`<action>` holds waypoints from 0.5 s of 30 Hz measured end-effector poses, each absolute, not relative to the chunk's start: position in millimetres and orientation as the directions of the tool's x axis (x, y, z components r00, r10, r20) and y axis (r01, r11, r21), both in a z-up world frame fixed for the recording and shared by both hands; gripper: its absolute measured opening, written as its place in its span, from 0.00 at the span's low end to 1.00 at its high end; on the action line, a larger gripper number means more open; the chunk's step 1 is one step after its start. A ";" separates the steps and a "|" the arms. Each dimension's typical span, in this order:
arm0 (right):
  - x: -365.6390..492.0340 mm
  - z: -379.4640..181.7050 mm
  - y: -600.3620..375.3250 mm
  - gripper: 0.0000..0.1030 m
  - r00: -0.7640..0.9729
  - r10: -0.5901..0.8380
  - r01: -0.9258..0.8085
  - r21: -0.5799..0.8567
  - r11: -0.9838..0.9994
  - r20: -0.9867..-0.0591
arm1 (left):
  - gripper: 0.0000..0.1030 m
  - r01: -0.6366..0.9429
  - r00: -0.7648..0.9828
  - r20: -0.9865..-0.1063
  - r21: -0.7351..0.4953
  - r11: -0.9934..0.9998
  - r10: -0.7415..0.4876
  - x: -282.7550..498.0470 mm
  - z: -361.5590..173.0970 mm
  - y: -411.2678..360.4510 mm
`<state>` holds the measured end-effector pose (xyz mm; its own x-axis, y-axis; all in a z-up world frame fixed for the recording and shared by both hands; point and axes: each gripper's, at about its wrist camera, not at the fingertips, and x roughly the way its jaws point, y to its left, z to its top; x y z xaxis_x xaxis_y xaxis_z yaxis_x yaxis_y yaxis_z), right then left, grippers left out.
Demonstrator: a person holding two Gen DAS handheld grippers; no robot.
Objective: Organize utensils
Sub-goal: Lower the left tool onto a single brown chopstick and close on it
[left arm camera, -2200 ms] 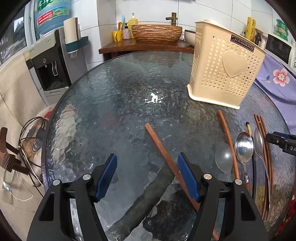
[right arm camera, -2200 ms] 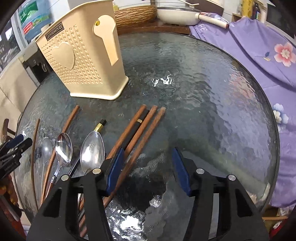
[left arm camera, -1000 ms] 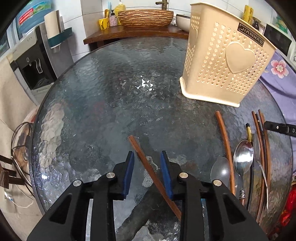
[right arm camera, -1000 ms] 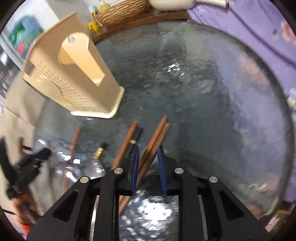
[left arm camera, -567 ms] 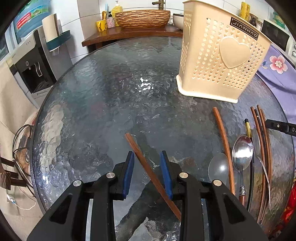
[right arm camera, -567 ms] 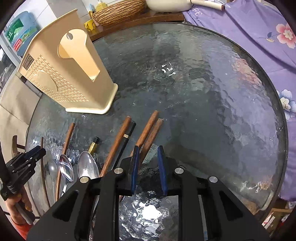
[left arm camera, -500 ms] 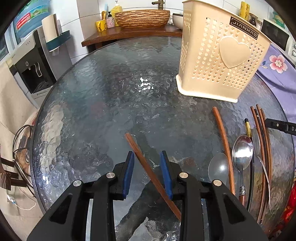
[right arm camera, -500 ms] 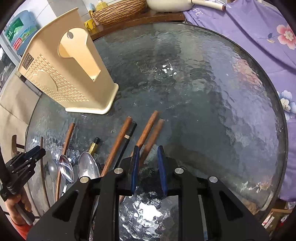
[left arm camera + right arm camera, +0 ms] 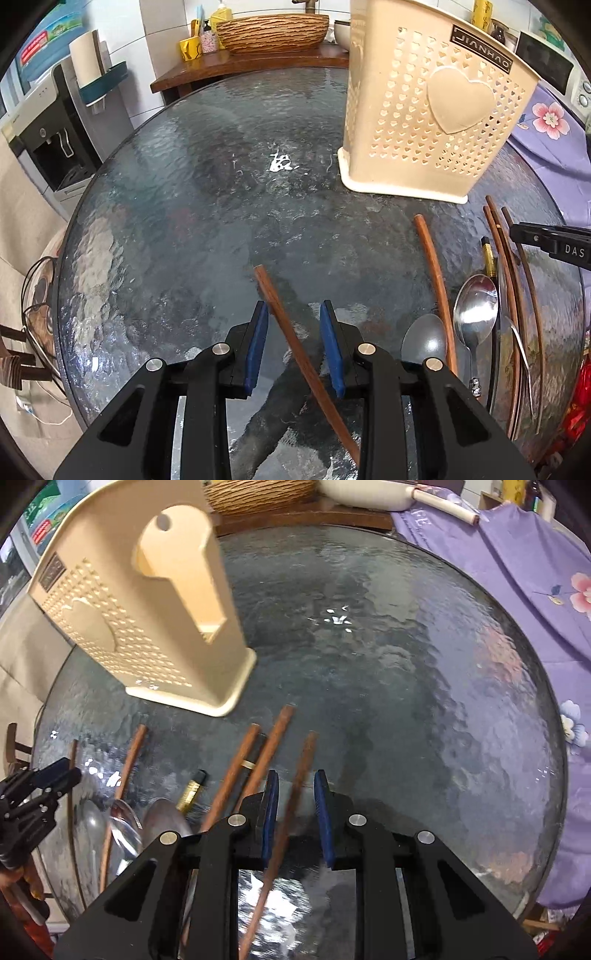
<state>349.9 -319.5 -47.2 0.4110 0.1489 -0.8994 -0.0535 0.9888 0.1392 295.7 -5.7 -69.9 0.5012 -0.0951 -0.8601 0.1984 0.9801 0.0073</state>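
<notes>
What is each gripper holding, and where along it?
Each holds one wooden chopstick, around mid-shaft: left gripper its chopstick; right gripper its own.

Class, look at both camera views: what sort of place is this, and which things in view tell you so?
Most likely a home kitchen or dining corner. A round glass table holds spoons, chopsticks and a cream utensil holder; behind it stand a water dispenser and a microwave.

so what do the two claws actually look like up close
Both match: the left claw and right claw have matte black angular plastic bodies, each finger faced with a flat blue pad and pinned by round silver bolts. Seen from the left camera, the right claw's black side carries white lettering reading DAS. No cables or sleeves show.
</notes>
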 end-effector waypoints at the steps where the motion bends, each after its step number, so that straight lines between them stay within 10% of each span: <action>1: 348.3 -46.6 -321.4 0.20 0.409 0.152 -0.057 0.141 0.988 -0.900 | 0.28 0.197 0.500 -0.861 0.006 0.980 -0.096 295.5 -69.9 -4.1; 15: 333.4 -41.8 -305.2 0.14 0.413 0.068 -0.111 0.024 0.994 -0.908 | 0.17 0.220 0.486 -0.870 0.032 0.975 -0.081 301.6 -71.1 -20.6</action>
